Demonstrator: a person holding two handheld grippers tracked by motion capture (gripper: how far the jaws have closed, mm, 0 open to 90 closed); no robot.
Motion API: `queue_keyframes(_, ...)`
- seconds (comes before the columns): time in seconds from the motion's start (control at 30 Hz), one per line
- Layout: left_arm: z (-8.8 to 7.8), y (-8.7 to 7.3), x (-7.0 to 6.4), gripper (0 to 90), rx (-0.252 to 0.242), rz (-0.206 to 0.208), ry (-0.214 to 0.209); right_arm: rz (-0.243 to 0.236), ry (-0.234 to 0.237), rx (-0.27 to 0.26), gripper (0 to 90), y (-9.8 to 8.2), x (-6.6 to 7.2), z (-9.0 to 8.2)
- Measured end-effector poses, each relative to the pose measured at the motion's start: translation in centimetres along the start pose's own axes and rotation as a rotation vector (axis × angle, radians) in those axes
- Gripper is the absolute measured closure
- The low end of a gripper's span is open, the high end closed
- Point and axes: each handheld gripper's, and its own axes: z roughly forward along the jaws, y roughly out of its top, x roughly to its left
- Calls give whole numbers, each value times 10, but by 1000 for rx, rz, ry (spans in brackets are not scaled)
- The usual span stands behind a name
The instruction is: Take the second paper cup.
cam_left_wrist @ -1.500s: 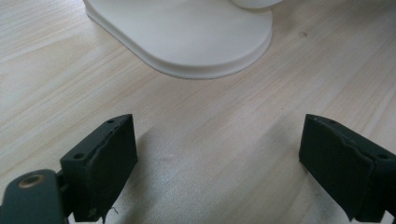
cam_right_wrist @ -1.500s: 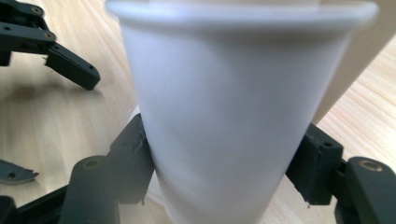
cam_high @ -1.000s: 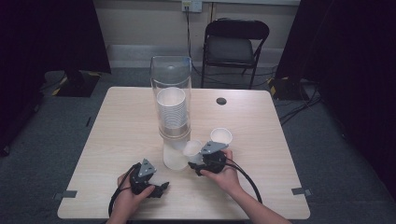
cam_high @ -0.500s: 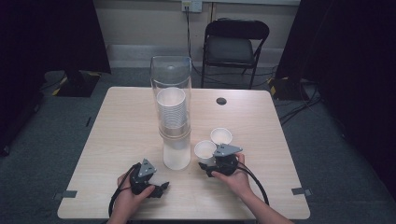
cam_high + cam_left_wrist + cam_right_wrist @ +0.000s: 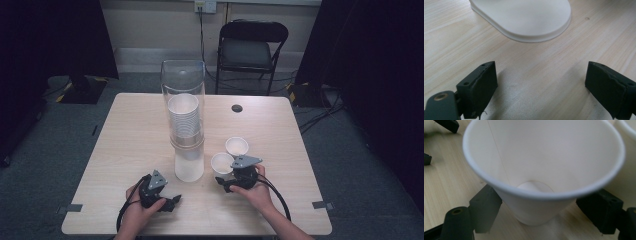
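The right claw (image 5: 223, 182) is low over the worktop (image 5: 125, 135), with its jaws on both sides of a paper cup (image 5: 541, 170). In the right gripper view the jaws stand just beside the cup's lower wall; whether they press it, one cannot tell. The right hand (image 5: 255, 187) lies flat behind it. A second cup (image 5: 236, 146) stands just beyond. The left claw (image 5: 172, 202) rests on the worktop with jaws wide apart, holding nothing, near the base of the cup dispenser (image 5: 184, 120). The left hand (image 5: 137, 212) is wrapped around it. Compared with half a second ago, the right claw and its cup look almost unmoved, and the left has not moved.
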Motion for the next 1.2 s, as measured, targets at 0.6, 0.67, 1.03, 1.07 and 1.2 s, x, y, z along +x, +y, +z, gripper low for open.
queue_keyframes(0.6,0,0,0,102,-5,-5,3,35,-7,-10,171,-15,-22,-42)
queue_keyframes(0.67,0,0,0,102,-3,-3,3,44,-11,-15,170,-18,-26,-46)
queue_keyframes(1.03,0,0,0,102,-4,-3,3,53,-16,5,159,-32,-37,-63)
queue_keyframes(1.07,0,0,0,102,-4,-3,3,53,-15,1,159,-34,-37,-64)
queue_keyframes(1.2,0,0,0,102,-4,-3,2,57,-18,0,158,-39,-42,-73)
